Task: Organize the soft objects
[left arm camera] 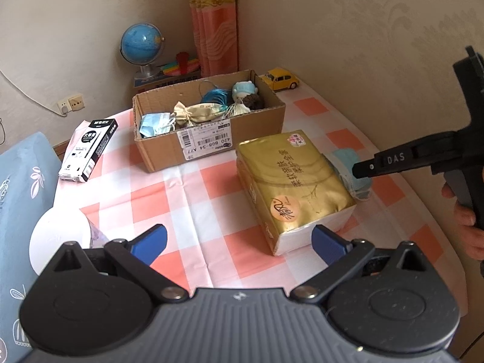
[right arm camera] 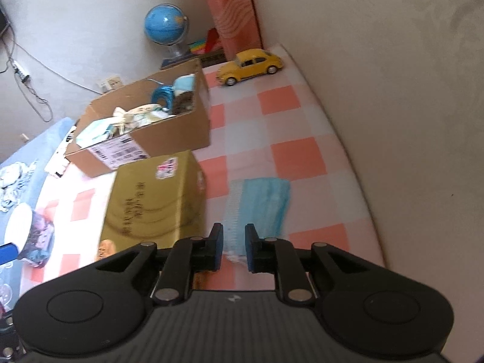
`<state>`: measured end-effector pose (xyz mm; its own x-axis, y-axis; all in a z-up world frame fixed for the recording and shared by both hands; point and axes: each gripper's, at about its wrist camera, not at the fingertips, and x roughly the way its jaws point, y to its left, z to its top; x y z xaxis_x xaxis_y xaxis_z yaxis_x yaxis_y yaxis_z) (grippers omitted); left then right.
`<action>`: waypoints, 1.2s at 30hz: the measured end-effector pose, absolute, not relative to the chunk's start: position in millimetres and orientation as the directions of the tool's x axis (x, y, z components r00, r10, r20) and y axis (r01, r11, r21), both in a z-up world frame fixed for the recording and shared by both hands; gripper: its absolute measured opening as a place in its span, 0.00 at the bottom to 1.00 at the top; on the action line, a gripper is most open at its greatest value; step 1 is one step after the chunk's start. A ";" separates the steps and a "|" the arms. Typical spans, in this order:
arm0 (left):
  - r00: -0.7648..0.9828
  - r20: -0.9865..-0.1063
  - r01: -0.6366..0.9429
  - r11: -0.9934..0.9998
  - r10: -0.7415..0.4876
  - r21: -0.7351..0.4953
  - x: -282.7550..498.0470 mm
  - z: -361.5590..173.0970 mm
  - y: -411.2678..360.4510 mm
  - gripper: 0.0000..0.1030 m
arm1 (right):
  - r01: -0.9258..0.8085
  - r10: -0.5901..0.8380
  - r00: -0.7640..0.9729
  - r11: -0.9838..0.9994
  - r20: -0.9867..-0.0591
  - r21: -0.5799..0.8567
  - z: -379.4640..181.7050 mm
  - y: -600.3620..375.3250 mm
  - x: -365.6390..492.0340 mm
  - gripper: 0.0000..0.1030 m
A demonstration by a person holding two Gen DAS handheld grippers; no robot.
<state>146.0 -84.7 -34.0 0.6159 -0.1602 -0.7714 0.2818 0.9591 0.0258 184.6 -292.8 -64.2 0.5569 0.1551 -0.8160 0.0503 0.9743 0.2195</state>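
Risk for me: my right gripper (right arm camera: 233, 246), jaws narrowly parted around the mask (right arm camera: 257, 208) edge just ahead, could pinch the tablecloth (right arm camera: 296, 151); left gripper (left arm camera: 239, 242) hangs released.

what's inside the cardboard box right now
The cardboard box holds crumpled blue face masks, a cream drawstring pouch, a blue wire coil and a small doll. Anything beneath them is covered.
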 end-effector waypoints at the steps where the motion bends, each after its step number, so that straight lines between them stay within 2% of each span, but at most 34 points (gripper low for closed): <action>1: 0.615 -0.772 0.282 0.959 -0.160 0.025 146.2 -34.4 -84.8 0.98 | 0.040 0.167 0.558 0.973 -0.813 0.227 -63.2 -291.3 183.4 0.19; 17: 0.601 -0.781 0.307 0.951 -0.171 0.027 148.5 -40.5 -92.0 0.98 | 0.064 0.260 0.475 0.942 -0.841 0.328 -78.9 -291.1 185.6 0.19; 36: 0.593 -0.784 0.380 0.922 -0.182 0.074 149.0 -40.4 -112.8 0.98 | 0.101 0.215 0.459 0.951 -0.862 0.291 -84.6 -298.2 184.6 0.19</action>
